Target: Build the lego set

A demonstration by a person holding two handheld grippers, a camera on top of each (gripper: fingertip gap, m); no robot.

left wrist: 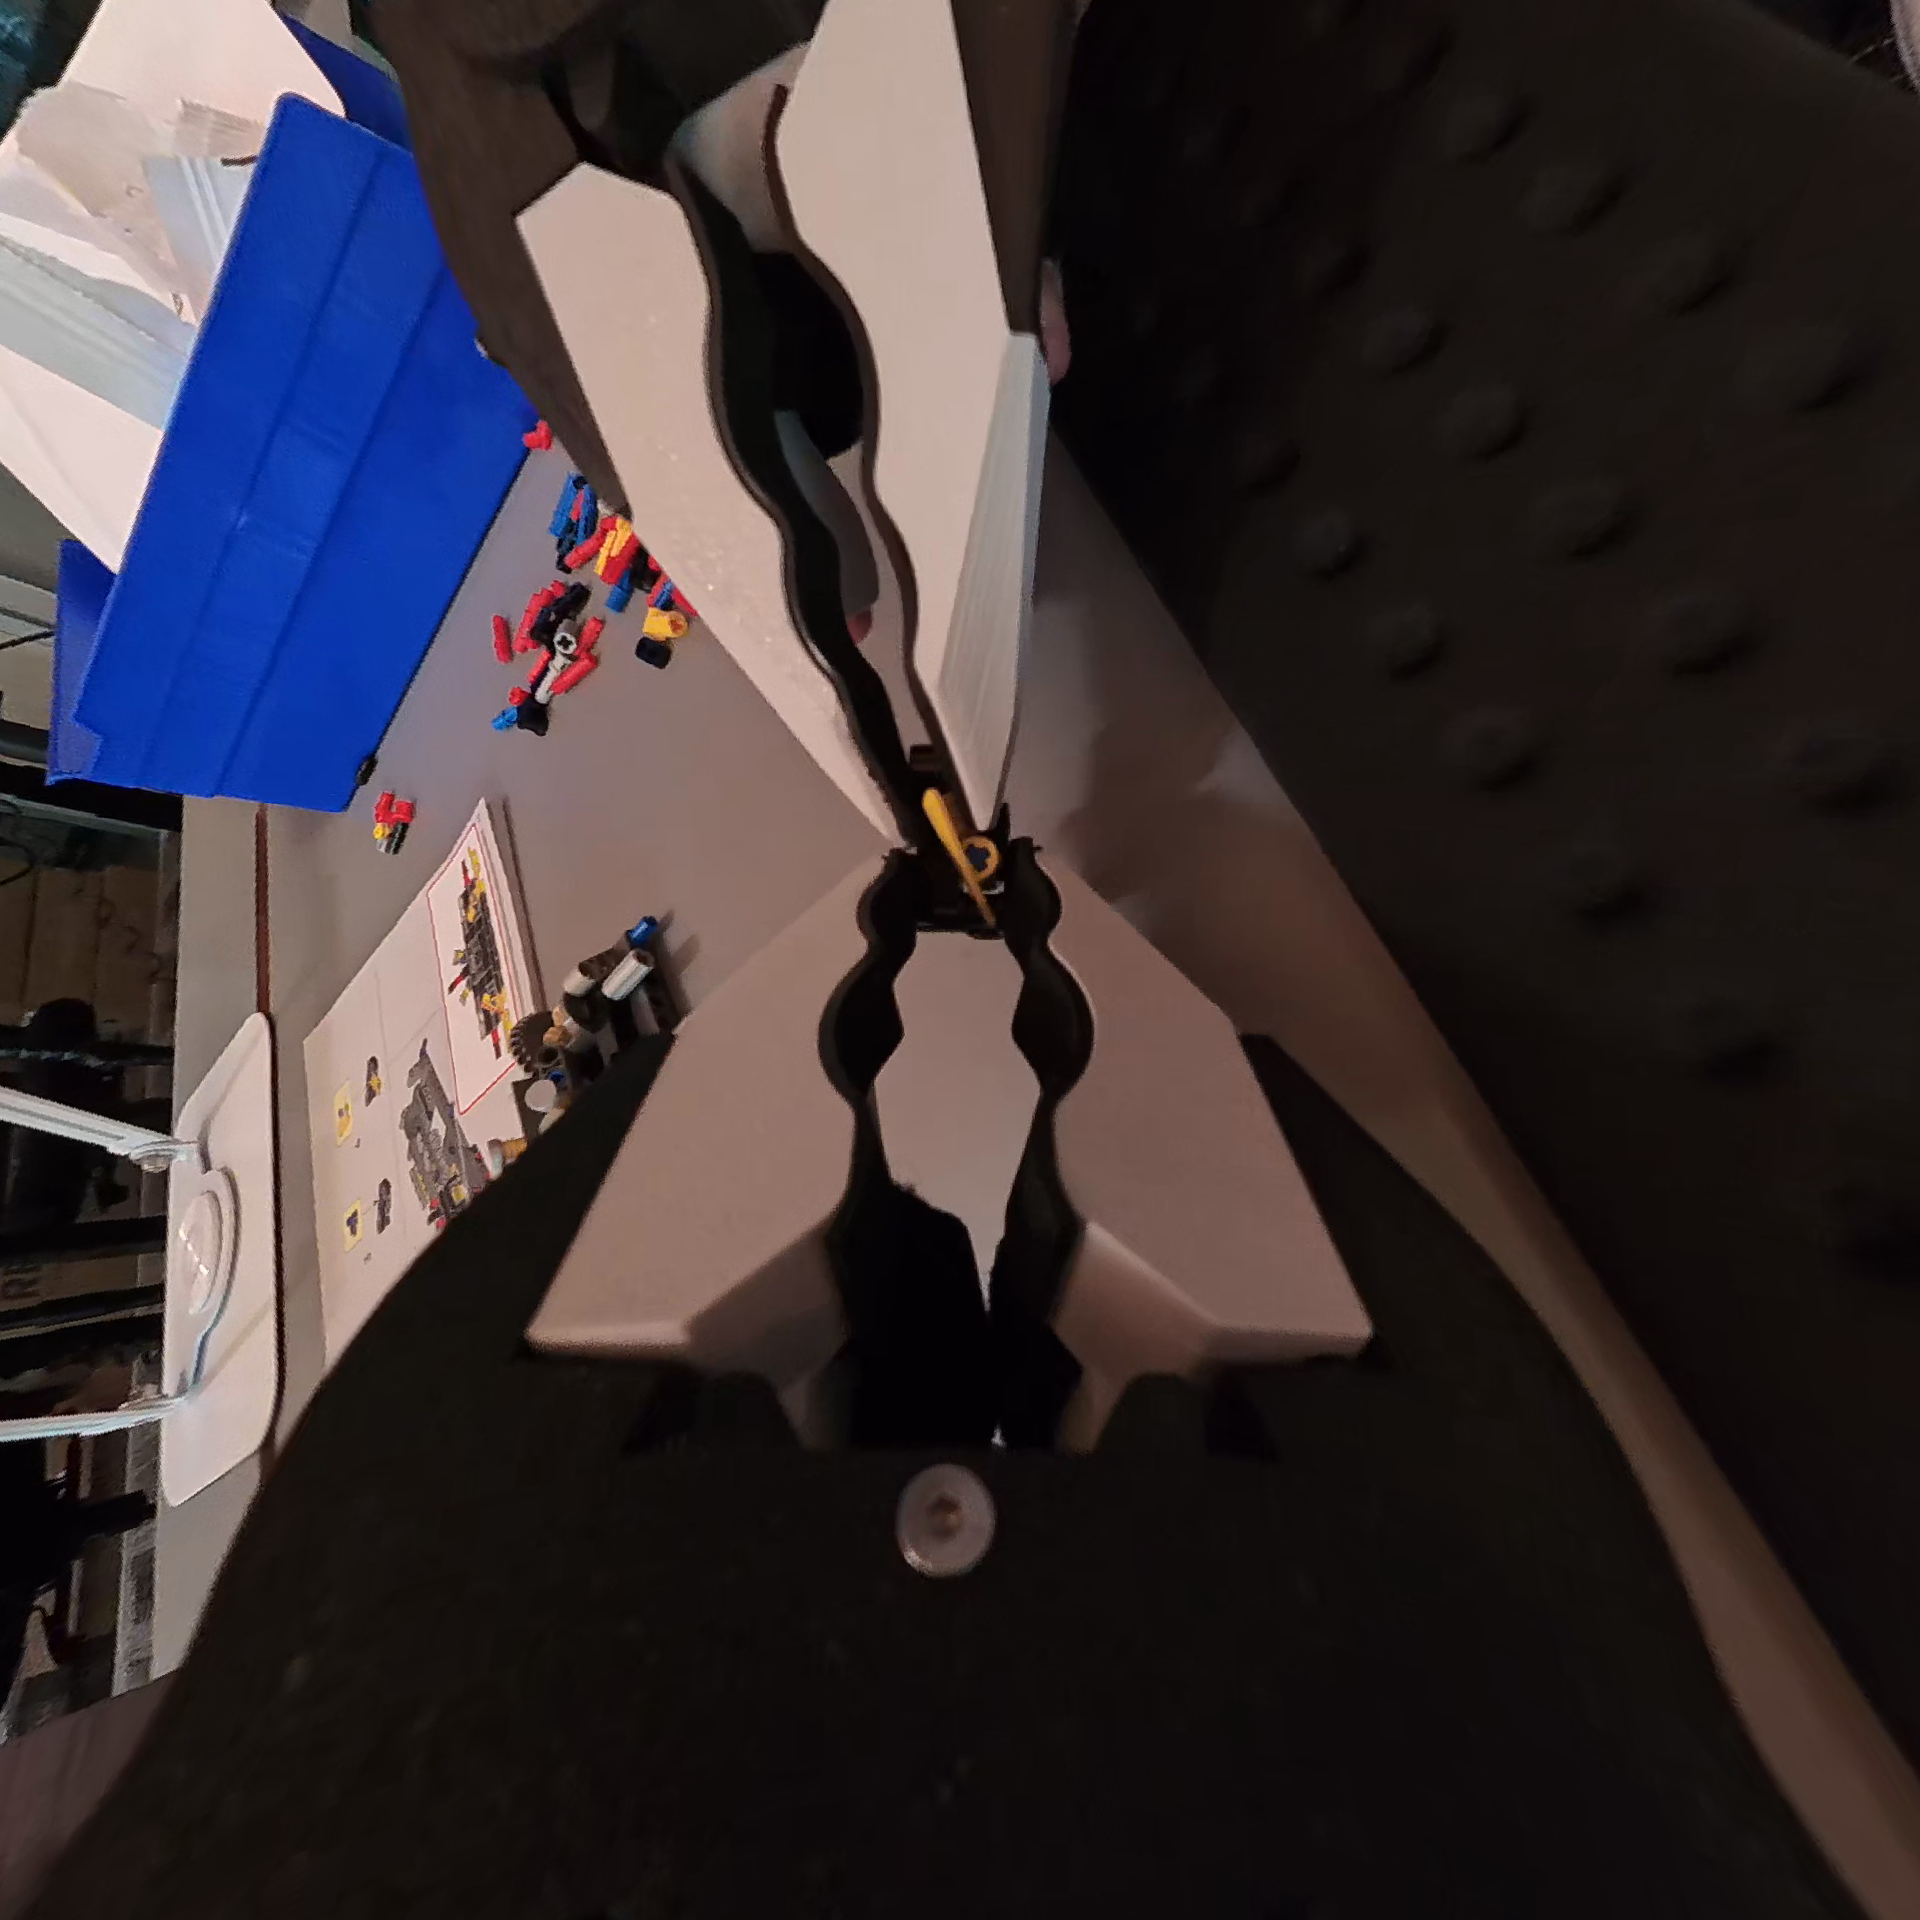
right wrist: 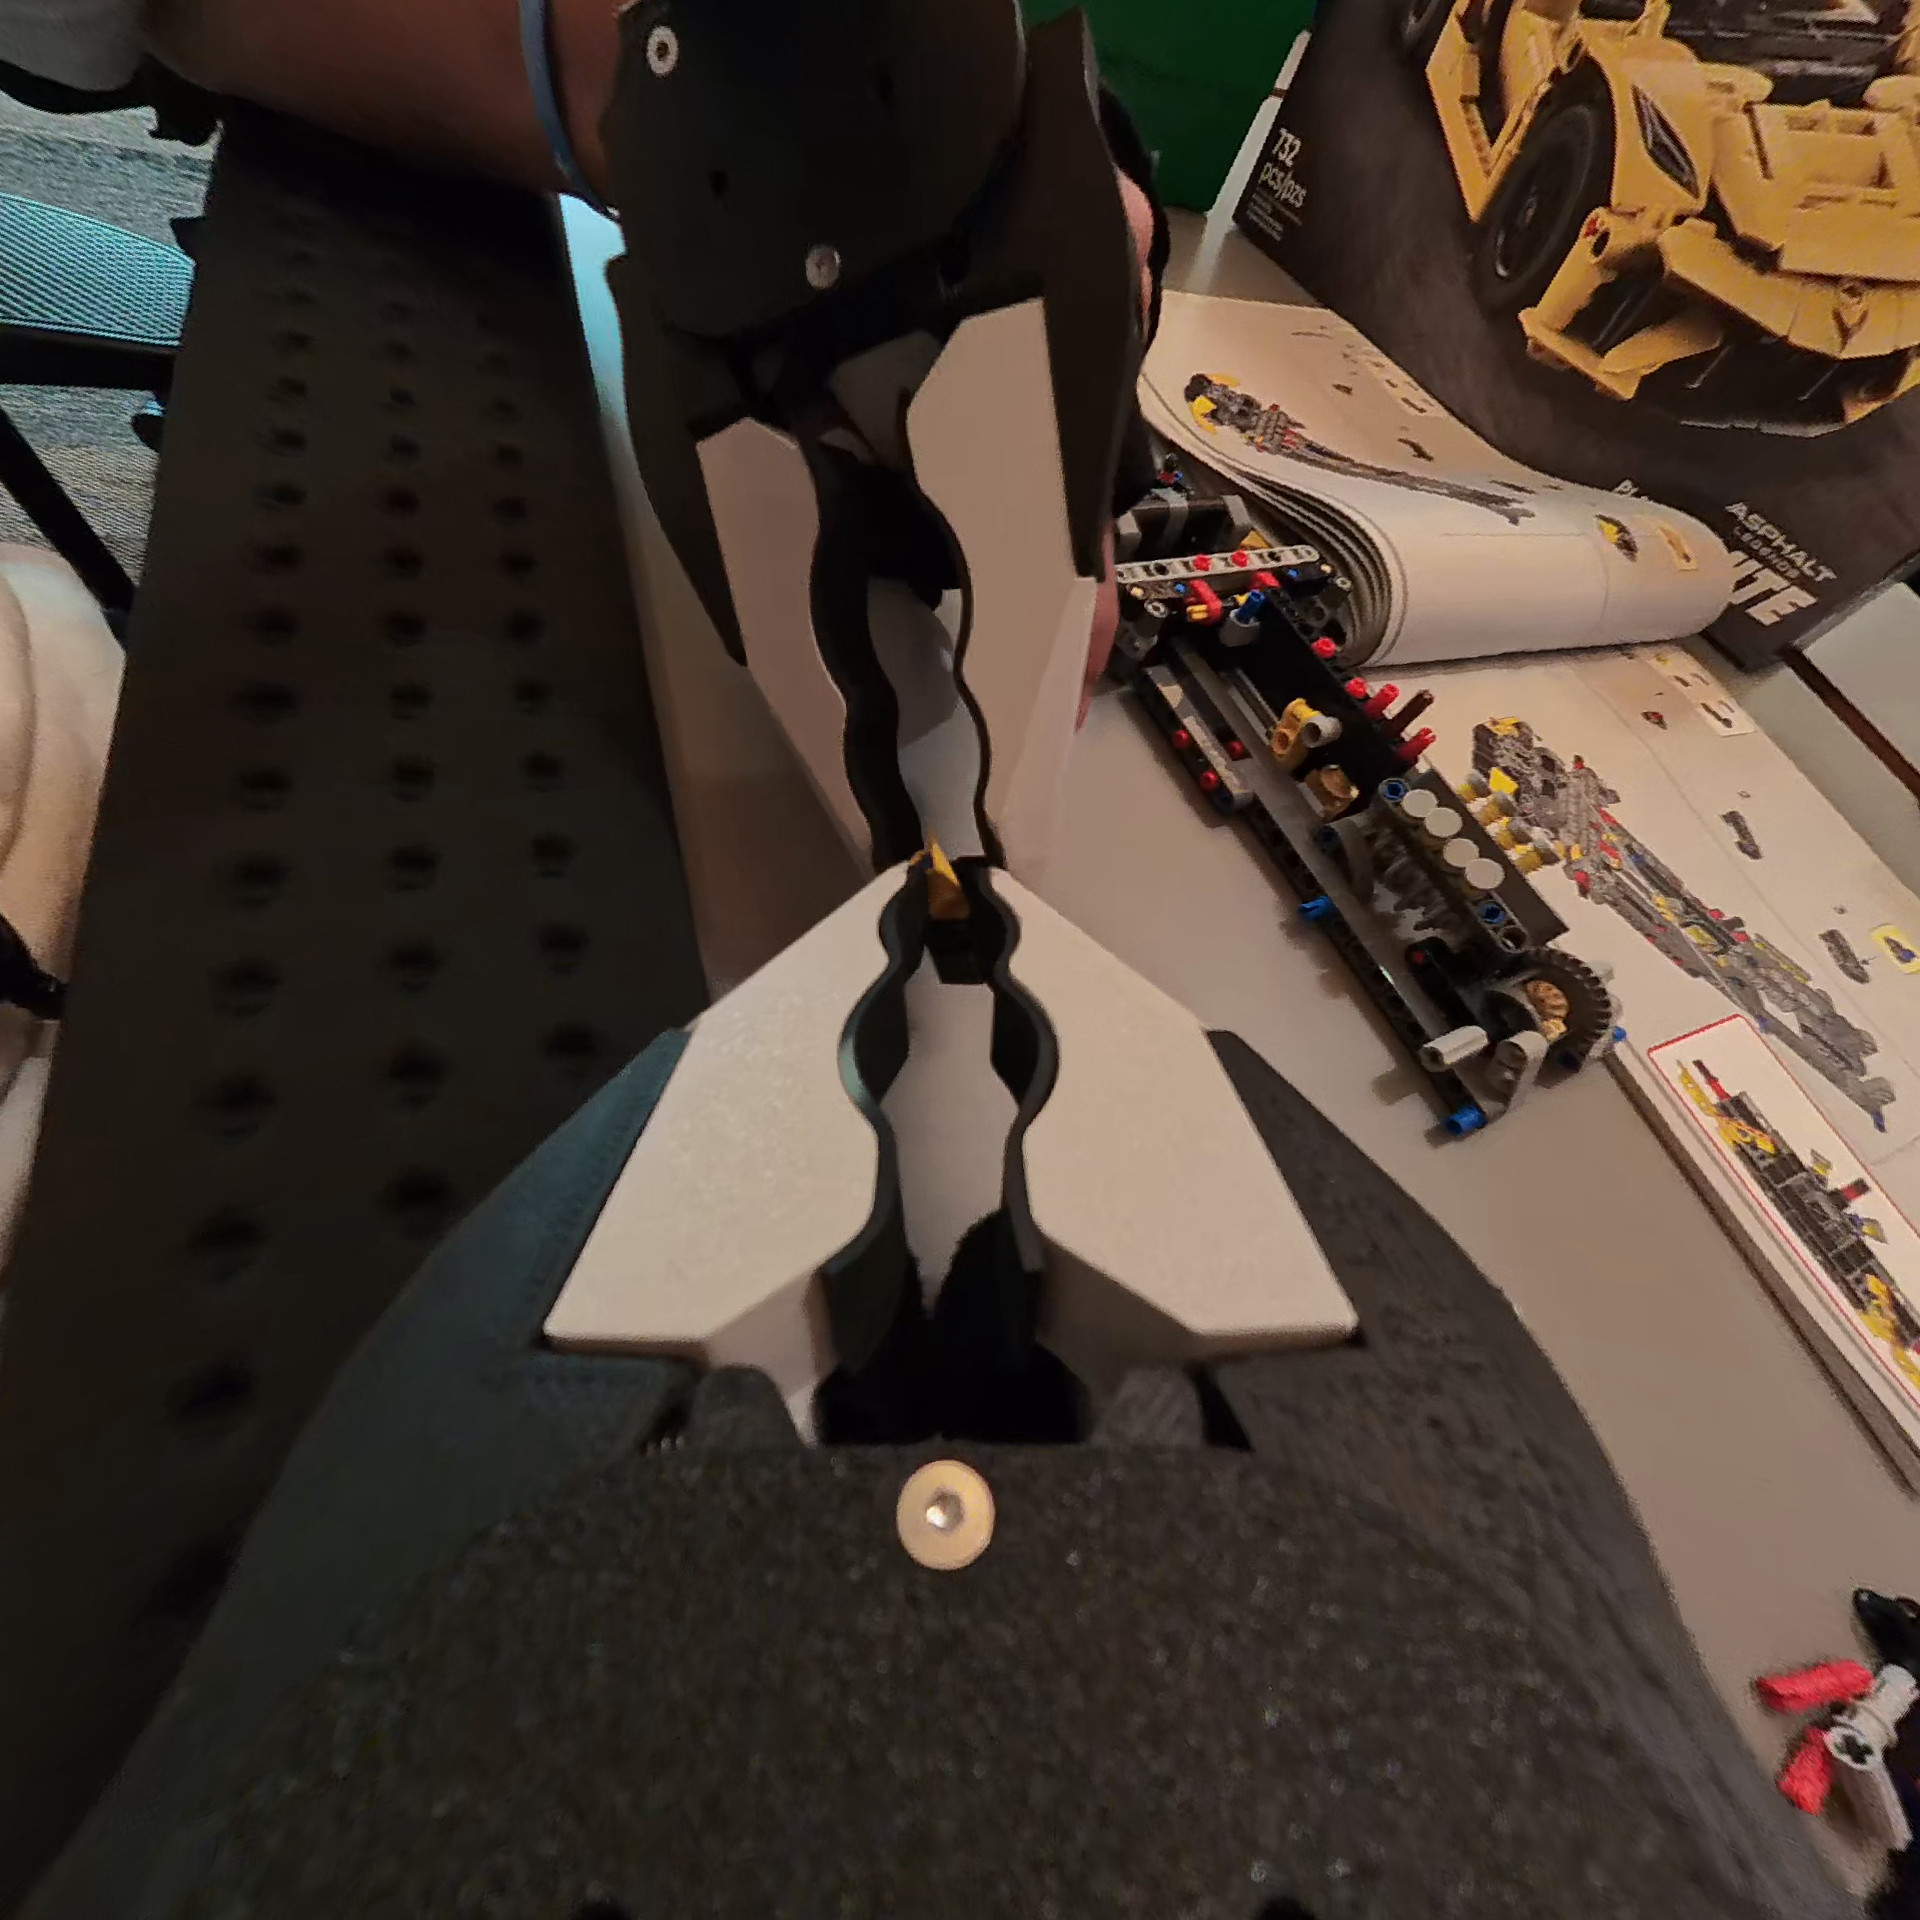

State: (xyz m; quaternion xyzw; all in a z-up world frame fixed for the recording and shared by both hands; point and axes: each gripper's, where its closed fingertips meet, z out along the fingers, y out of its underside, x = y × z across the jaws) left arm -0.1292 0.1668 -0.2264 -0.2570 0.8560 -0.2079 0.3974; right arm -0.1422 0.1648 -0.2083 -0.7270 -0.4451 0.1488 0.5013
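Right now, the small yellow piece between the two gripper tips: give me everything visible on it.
The yellow piece is a small, thin plastic Lego element with a rounded end that carries a dark blue cross-shaped centre. It looks glossy and hard. It sits tilted, held in the air above the table, pinched where the tips of the left gripper and right gripper meet nose to nose. A small black part sits against it; whether the two are joined cannot be told. Its far end is hidden by the fingers.
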